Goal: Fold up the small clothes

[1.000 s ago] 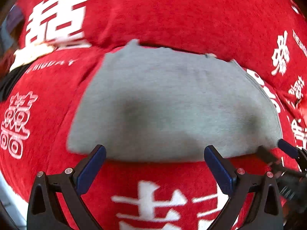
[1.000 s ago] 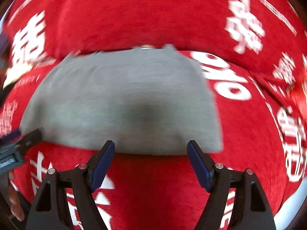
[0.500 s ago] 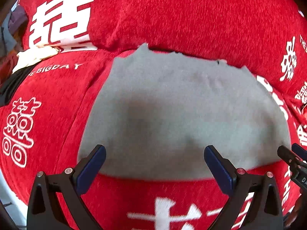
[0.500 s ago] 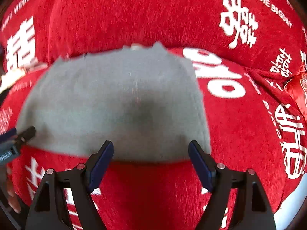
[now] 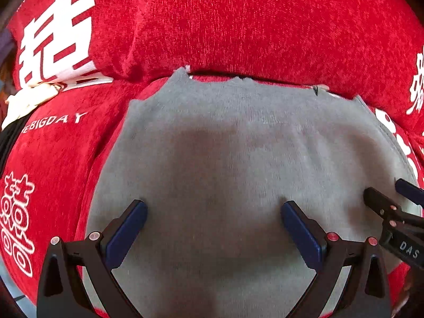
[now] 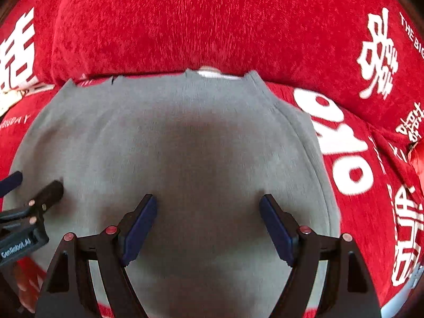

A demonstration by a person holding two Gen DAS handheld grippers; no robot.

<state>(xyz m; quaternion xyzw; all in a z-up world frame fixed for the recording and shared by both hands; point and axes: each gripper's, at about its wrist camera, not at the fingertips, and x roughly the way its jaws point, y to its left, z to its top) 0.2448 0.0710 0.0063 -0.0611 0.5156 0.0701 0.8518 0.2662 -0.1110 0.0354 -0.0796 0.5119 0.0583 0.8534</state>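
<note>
A grey garment (image 5: pixel 238 153) lies spread flat on a red sofa seat, its far edge against the backrest; it also shows in the right wrist view (image 6: pixel 172 137). My left gripper (image 5: pixel 213 217) is open and empty, low over the garment's near left part. My right gripper (image 6: pixel 208 212) is open and empty over the near right part. The right gripper's fingers (image 5: pixel 381 206) show at the right edge of the left wrist view. The left gripper's fingers (image 6: pixel 42 196) show at the left edge of the right wrist view.
The red sofa cover (image 5: pixel 238 21) with white characters and lettering surrounds the garment; the backrest (image 6: pixel 198 21) rises right behind it. A white cloth (image 5: pixel 29 100) and dark items lie at the far left. The seat's front edge (image 6: pixel 402 294) shows at lower right.
Both grippers have moved forward and down from the garment's near edge to over its body. The garment itself has not moved. Both stay open.
</note>
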